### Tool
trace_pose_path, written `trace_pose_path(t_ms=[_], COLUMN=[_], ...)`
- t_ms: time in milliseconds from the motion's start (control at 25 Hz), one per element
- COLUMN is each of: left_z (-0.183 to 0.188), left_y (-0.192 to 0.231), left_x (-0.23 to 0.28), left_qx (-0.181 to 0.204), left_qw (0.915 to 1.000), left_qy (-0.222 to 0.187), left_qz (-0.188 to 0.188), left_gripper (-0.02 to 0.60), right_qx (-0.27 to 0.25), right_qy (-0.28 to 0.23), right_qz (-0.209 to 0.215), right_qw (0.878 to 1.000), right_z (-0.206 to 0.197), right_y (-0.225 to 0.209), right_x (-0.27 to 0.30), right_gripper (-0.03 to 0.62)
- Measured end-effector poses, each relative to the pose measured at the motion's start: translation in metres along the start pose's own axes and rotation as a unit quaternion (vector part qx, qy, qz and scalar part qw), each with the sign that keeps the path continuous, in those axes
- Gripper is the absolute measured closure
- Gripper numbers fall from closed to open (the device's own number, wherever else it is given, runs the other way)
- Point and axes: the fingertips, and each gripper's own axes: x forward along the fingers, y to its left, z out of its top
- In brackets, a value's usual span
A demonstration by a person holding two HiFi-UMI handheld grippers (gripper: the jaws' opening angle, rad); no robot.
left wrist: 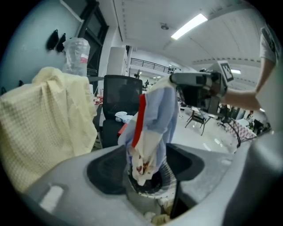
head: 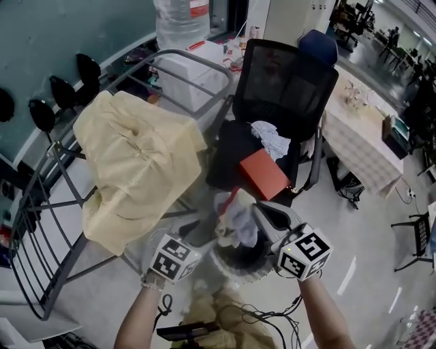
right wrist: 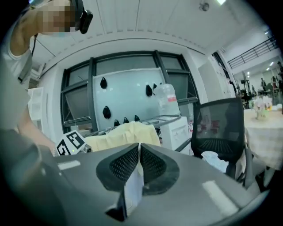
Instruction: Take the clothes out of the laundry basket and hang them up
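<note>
A light-blue and white garment [head: 238, 217] with a red stripe hangs above the round slotted laundry basket [head: 235, 270]. My right gripper [head: 255, 213] is shut on the garment's top edge; in the right gripper view a thin fold of the fabric [right wrist: 132, 190] is pinched between the closed pads [right wrist: 152, 165]. My left gripper [head: 199, 230] is open just to the left. In the left gripper view the garment [left wrist: 152, 119] dangles between its wide jaws without touching the pads, with the basket [left wrist: 167, 176] below. A yellow cloth [head: 136, 163] is draped over the drying rack [head: 48, 204].
A black office chair [head: 286, 82] stands right behind the basket, with a white cloth [head: 271, 140] and a red item [head: 262, 174] on its seat. A table with a checked cover [head: 357, 136] is at the right. A large water bottle [head: 180, 20] stands beyond the rack.
</note>
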Motion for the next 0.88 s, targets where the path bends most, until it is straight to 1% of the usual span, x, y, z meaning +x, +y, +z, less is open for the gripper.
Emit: trace_pose_path(t_ms=[120, 240, 360, 480, 560, 600, 640, 680, 720, 880], left_z=[0.025, 0.065, 0.112, 0.145, 0.157, 0.161, 0.165, 0.168, 0.170, 0.184], left_y=[0.005, -0.004, -0.020, -0.029, -0.035, -0.038, -0.040, -0.041, -0.040, -0.032], left_x=[0.002, -0.006, -0.015, -0.013, -0.007, -0.005, -0.003, -0.002, -0.002, -0.011], left_qx=[0.019, 0.039, 0.080, 0.106, 0.125, 0.136, 0.146, 0.153, 0.159, 0.177], left_qw=[0.9998, 0.9982, 0.9930, 0.9883, 0.9856, 0.9842, 0.9828, 0.9818, 0.9810, 0.9776], left_qy=[-0.008, -0.044, -0.078, -0.094, -0.094, -0.093, -0.093, -0.095, -0.097, -0.106], left_qz=[0.001, -0.015, -0.037, -0.056, -0.065, -0.066, -0.064, -0.060, -0.055, -0.039], left_gripper=[0.304, 0.302, 0.291, 0.298, 0.329, 0.368, 0.422, 0.502, 0.568, 0.571], right_qx=[-0.033, -0.062, -0.085, -0.093, -0.095, -0.096, -0.096, -0.096, -0.096, -0.101], right_qy=[-0.023, -0.037, -0.047, -0.056, -0.060, -0.062, -0.063, -0.064, -0.064, -0.056], right_qz=[0.012, 0.014, 0.015, 0.012, 0.009, 0.007, 0.005, 0.003, 0.000, -0.012], right_qw=[0.999, 0.997, 0.995, 0.994, 0.994, 0.993, 0.993, 0.993, 0.993, 0.993], right_z=[0.045, 0.078, 0.101, 0.114, 0.119, 0.121, 0.122, 0.123, 0.124, 0.116], right_y=[0.004, 0.005, 0.005, 0.005, 0.005, 0.005, 0.004, 0.004, 0.004, 0.003], right_x=[-0.006, -0.011, -0.013, -0.015, -0.016, -0.017, -0.018, -0.020, -0.021, -0.034], right_gripper=[0.579, 0.579, 0.579, 0.579, 0.579, 0.579, 0.579, 0.579, 0.579, 0.579])
